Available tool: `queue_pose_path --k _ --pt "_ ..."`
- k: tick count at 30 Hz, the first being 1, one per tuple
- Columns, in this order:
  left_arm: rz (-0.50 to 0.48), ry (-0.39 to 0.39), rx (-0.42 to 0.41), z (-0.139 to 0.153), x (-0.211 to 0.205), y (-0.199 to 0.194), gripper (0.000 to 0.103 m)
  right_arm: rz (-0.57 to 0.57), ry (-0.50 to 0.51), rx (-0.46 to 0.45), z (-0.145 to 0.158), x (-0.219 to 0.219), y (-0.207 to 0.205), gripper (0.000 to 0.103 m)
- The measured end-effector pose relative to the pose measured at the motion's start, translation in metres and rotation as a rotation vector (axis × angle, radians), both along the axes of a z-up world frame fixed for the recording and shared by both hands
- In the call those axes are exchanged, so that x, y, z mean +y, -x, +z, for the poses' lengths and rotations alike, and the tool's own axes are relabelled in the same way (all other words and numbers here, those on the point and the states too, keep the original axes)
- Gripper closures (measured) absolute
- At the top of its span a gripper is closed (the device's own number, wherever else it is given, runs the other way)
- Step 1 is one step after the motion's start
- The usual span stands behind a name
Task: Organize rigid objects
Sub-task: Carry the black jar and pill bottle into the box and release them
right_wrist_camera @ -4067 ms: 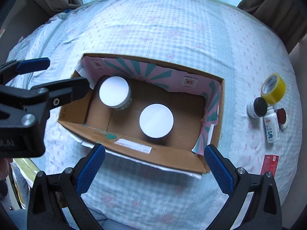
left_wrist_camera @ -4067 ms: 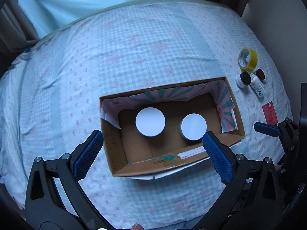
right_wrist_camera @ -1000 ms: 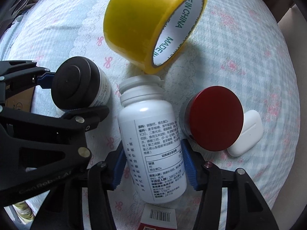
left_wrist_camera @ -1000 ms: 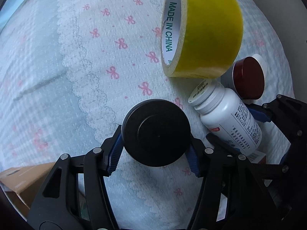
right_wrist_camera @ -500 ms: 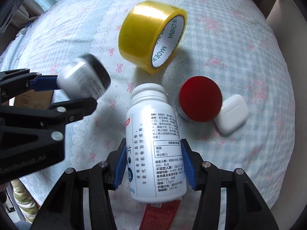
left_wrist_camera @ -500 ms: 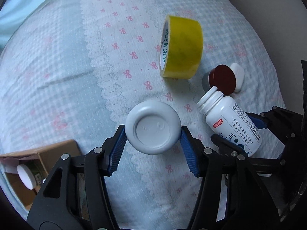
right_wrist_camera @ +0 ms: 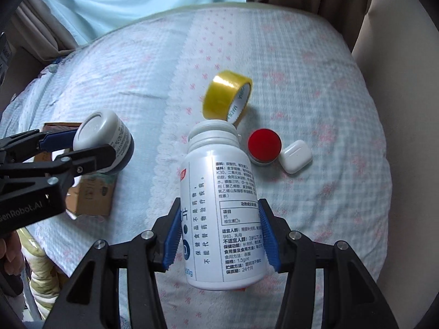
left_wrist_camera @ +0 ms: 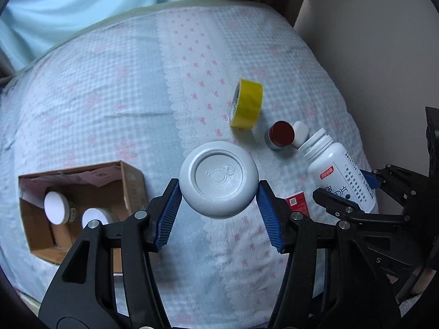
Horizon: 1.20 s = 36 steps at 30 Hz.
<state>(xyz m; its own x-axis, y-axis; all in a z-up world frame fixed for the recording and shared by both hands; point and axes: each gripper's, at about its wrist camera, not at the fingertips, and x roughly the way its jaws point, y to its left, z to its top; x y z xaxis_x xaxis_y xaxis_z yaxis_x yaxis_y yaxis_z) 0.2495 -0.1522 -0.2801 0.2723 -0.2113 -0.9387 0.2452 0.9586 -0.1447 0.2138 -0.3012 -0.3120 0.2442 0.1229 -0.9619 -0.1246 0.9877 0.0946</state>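
My left gripper (left_wrist_camera: 219, 208) is shut on a small white jar with a black lid (left_wrist_camera: 219, 182), held above the bed with its grey base facing the camera; it also shows in the right wrist view (right_wrist_camera: 105, 144). My right gripper (right_wrist_camera: 219, 235) is shut on a white pill bottle (right_wrist_camera: 219, 205), lifted off the bed; it shows in the left wrist view (left_wrist_camera: 338, 172) too. A cardboard box (left_wrist_camera: 131, 181) holding two white-lidded jars (left_wrist_camera: 56, 208) lies at the lower left.
On the blue checked bedspread (left_wrist_camera: 109, 96) lie a yellow tape roll (left_wrist_camera: 247, 107), a red-lidded jar (left_wrist_camera: 279, 135), a white earbud case (right_wrist_camera: 296, 156) and a red card (left_wrist_camera: 297, 203). A wall (left_wrist_camera: 370, 41) stands to the right.
Both grippers have risen higher above the bed with their objects, so the tape and red-lidded jar look smaller. The box has come into the left wrist view.
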Motion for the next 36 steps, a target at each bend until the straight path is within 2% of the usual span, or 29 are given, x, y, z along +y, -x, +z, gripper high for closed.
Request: queue_pose_path --k 8,13,17,22,28,36 --pt "0.125 0.065 -0.076 0.060 0.083 0.021 0.050 0.067 -0.023 -0.067 0.058 0.048 0.011 0.055" --pt "0.174 0.056 -0.117 0.078 0.144 0.028 0.050 0.098 -0.043 -0.112 0.083 0.093 0.013 0.055" --pt "0.174 0.051 -0.131 0.085 0.200 0.035 0.050 0.104 -0.065 -0.133 0.096 0.141 0.017 0.055" --pt "0.152 0.037 -0.119 0.079 0.268 0.042 0.050 0.063 -0.105 -0.126 0.097 0.206 0.021 0.056" --pt "0.119 0.011 -0.069 0.052 0.341 0.042 0.050 -0.014 -0.157 -0.084 0.076 0.278 0.017 0.056" --pt "0.102 0.001 0.024 -0.007 0.382 0.028 0.050 -0.055 -0.173 0.016 0.031 0.340 0.003 0.056"
